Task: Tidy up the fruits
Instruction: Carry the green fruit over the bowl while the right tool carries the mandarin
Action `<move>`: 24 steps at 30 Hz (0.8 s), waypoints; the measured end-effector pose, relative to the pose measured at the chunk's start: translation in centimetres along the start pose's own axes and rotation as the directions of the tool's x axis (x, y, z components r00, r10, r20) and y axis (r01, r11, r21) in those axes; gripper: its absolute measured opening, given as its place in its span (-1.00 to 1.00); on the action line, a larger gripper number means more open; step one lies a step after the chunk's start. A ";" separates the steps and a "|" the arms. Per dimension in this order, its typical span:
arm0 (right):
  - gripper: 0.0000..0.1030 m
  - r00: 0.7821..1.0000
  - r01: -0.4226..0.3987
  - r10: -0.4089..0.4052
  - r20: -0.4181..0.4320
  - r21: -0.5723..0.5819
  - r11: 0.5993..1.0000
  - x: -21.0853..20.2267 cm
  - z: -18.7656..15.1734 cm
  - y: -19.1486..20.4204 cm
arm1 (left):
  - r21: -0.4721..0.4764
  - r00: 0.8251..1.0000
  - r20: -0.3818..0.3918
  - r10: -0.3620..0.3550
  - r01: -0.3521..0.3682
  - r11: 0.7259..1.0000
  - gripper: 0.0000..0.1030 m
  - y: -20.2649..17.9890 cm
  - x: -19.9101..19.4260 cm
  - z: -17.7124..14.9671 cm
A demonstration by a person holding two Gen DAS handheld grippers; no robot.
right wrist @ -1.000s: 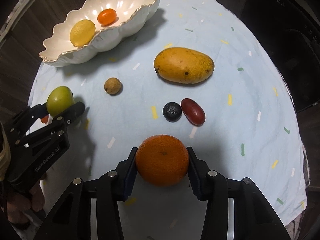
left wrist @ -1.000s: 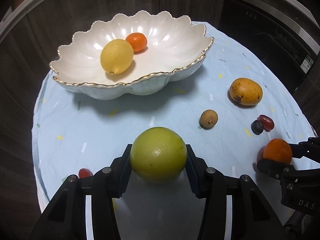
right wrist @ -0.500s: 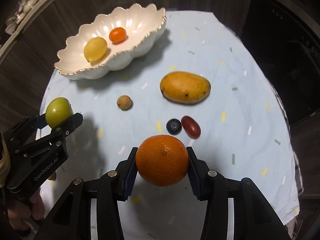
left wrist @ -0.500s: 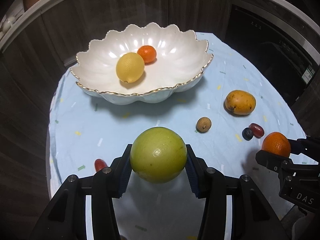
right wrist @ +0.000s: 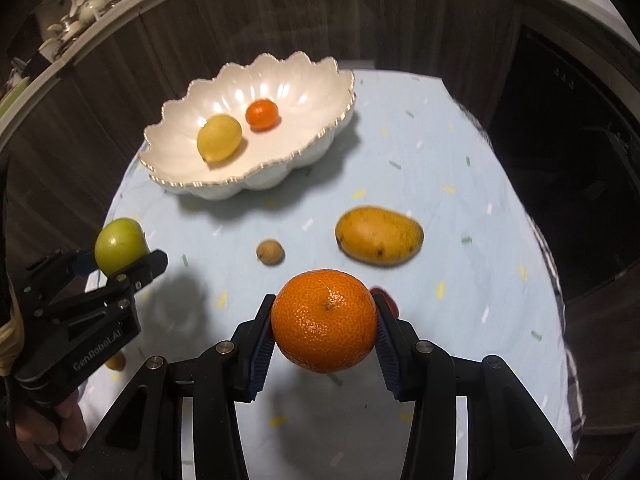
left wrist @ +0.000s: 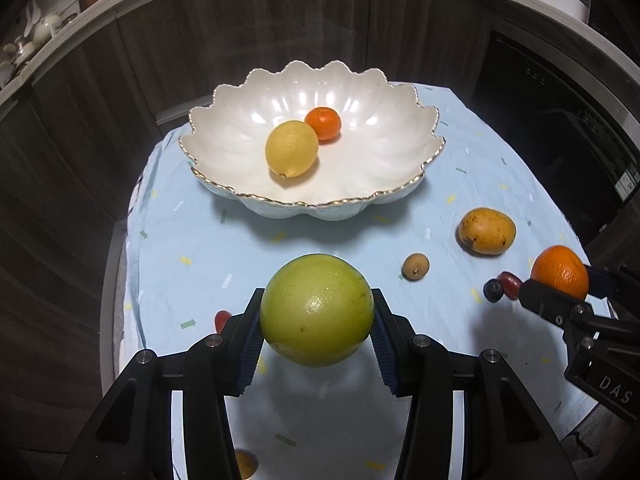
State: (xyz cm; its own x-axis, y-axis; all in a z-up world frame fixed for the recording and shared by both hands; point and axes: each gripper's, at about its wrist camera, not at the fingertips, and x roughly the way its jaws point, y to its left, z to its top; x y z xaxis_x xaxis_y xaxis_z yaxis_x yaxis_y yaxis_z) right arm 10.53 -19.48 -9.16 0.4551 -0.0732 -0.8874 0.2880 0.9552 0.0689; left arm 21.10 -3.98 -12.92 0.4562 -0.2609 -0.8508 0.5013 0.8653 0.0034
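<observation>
My left gripper [left wrist: 317, 334] is shut on a round green fruit [left wrist: 316, 309] and holds it above the table, short of the bowl. My right gripper [right wrist: 325, 330] is shut on an orange [right wrist: 325, 320], also lifted off the cloth. Each gripper shows in the other's view: the green fruit [right wrist: 119, 245] at the left, the orange [left wrist: 560, 271] at the right. The white scalloped bowl [left wrist: 384, 196] with a gold rim stands at the back and holds a lemon [left wrist: 291, 148] and a small mandarin [left wrist: 323, 123]. On the cloth lie a mango [right wrist: 379, 235] and a small brown longan [right wrist: 270, 252].
A blueberry [left wrist: 493, 290] and a dark red fruit [left wrist: 509, 282] lie beside the right gripper. A small red fruit [left wrist: 222, 318] sits left of my left fingers, and a small brown fruit [left wrist: 245, 463] lies near the front edge. Dark wood cabinets surround the round table with its light blue cloth [right wrist: 460, 280]. A person's hand [right wrist: 48, 428] grips the left tool.
Both grippers have risen with their fruits still held. The table and bowl now look farther away, and more of the cabinets shows around them.
</observation>
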 end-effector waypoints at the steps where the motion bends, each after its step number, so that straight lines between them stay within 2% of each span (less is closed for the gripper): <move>1: -0.10 1.000 -0.003 0.003 0.008 -0.004 1.000 -0.1 0.3 0.0 | -0.008 1.000 0.002 0.002 -0.002 1.000 -0.07 0.1 -0.1 0.2; 13: -0.10 0.994 -0.012 0.019 0.106 -0.067 0.998 -0.1 5.1 0.2 | -0.062 0.999 0.045 0.029 -0.027 0.998 -0.07 1.3 -0.7 3.1; 24: -0.10 0.992 -0.031 0.052 0.118 -0.170 0.985 1.2 8.9 0.6 | -0.072 0.996 0.075 0.039 -0.033 0.997 -0.07 1.7 0.2 5.9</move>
State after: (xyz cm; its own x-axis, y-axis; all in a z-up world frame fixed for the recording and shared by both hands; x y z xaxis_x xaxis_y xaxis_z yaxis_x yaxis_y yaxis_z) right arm 18.80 -21.56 -6.15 0.5654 -0.0571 -0.8228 0.1262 0.9918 0.0179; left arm 26.43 -5.08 -9.98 0.5292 -0.2587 -0.8081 0.4314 0.9022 -0.0063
